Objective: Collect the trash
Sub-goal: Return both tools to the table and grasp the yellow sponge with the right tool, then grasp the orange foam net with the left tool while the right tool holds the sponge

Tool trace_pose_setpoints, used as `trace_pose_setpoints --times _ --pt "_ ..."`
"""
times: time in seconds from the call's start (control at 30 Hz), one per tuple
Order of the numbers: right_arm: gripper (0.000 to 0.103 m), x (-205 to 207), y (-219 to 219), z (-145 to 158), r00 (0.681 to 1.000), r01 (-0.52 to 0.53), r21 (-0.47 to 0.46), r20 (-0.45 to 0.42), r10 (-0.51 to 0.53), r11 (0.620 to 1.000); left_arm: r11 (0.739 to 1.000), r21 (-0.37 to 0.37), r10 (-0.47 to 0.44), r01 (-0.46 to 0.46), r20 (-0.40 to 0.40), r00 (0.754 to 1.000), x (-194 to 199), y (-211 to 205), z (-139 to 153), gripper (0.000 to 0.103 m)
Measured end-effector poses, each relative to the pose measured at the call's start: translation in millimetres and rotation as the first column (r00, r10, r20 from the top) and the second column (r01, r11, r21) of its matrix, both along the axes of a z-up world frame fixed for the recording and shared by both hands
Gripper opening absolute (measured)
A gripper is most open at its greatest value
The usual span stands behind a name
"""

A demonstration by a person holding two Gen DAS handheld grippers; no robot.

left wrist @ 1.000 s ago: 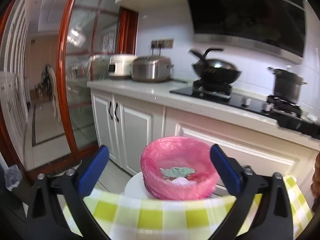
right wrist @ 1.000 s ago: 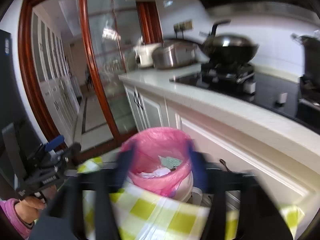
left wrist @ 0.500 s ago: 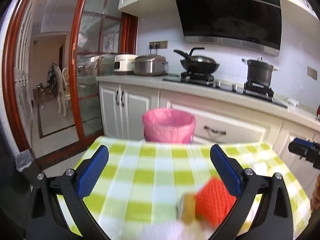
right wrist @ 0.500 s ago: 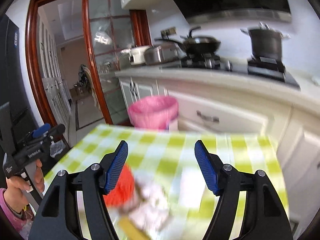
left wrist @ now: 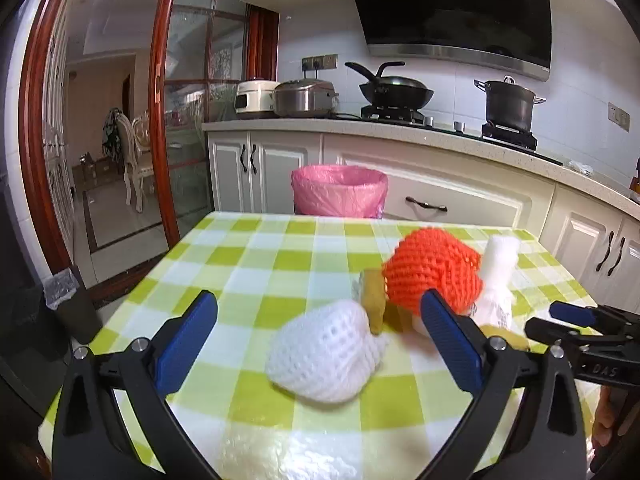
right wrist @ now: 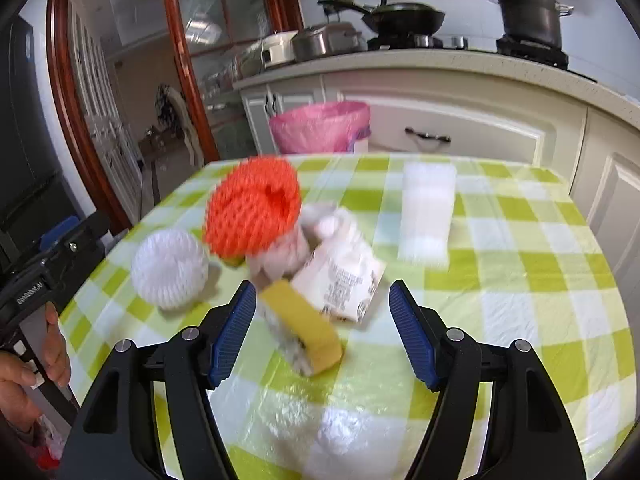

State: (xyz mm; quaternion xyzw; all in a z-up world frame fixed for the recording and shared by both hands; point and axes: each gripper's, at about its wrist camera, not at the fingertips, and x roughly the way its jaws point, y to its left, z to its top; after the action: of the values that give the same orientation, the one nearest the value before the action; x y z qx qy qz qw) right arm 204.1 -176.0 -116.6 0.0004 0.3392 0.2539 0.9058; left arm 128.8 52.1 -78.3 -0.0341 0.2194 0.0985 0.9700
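Trash lies on a green-checked tablecloth (left wrist: 256, 264). A white foam net (left wrist: 324, 356) (right wrist: 170, 266) lies between the fingers of my open, empty left gripper (left wrist: 320, 340). An orange foam net (left wrist: 432, 276) (right wrist: 252, 204) sits behind it on other scraps. My right gripper (right wrist: 322, 330) is open and empty, with a yellow sponge (right wrist: 300, 326) and a white printed packet (right wrist: 340, 276) between its fingers. A white foam sheet (right wrist: 426, 208) lies further back. The bin with a pink liner (left wrist: 339, 190) (right wrist: 320, 126) stands beyond the table's far edge.
White kitchen cabinets (left wrist: 460, 196) and a counter with pots and a stove run behind the bin. A wood-framed glass door (left wrist: 160, 120) is at the left. A small dark bin (left wrist: 70, 304) stands on the floor left of the table.
Both grippers have pulled back from over the pink bin to low over the table, open the whole time. The trash pile has come into view between the fingers.
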Motion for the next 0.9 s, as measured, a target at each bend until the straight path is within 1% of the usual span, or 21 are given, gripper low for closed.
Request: trace_pose_setpoints --times 0.13,0.27,0.4,0.47,0.57,0.63,0.73,0.8,0.9 --pt "0.067 3.6 7.4 -8.5 0.999 -0.021 -0.022 -0.030 0.020 1.000 1.000 0.000 0.000 0.000 -0.012 1.000 -0.7 2.1 -7.3 0.098" --pt "0.067 6.2 18.6 -16.4 0.998 -0.048 -0.053 -0.043 0.046 0.997 1.000 -0.021 0.009 -0.009 -0.023 1.000 4.4 7.3 -10.0 0.098" --pt "0.066 13.4 24.6 -23.9 0.997 -0.056 -0.082 -0.064 0.050 0.995 1.000 -0.027 -0.002 0.001 -0.053 0.999 10.5 7.8 -16.9 0.098" --pt "0.063 15.3 27.3 -26.9 0.996 -0.061 -0.095 -0.073 0.055 0.994 1.000 -0.025 -0.008 0.006 -0.069 0.998 14.2 7.0 -21.1 0.098" --pt "0.052 15.8 28.1 -31.6 0.994 -0.072 -0.099 -0.087 0.063 0.993 0.999 -0.033 -0.009 0.007 -0.082 0.997 16.5 7.2 -25.5 0.098" --pt "0.044 15.1 28.3 -34.3 0.993 -0.082 -0.108 -0.093 0.072 0.991 0.999 -0.037 -0.013 0.010 -0.084 0.996 17.7 6.2 -26.3 0.098" --pt "0.032 13.6 26.1 -37.1 0.992 -0.089 -0.109 -0.094 0.078 0.990 0.999 -0.025 -0.024 0.022 -0.083 0.996 19.1 1.0 -26.4 0.098" --pt "0.028 11.6 23.1 -35.4 0.993 -0.089 -0.100 -0.082 0.081 0.991 0.999 -0.008 -0.034 0.034 -0.084 0.996 19.8 -4.8 -26.1 0.098" --pt "0.026 9.2 16.0 -29.0 0.995 -0.081 -0.078 -0.060 0.076 0.994 0.999 0.001 -0.052 0.052 -0.074 0.996 20.0 -13.0 -24.0 0.098"
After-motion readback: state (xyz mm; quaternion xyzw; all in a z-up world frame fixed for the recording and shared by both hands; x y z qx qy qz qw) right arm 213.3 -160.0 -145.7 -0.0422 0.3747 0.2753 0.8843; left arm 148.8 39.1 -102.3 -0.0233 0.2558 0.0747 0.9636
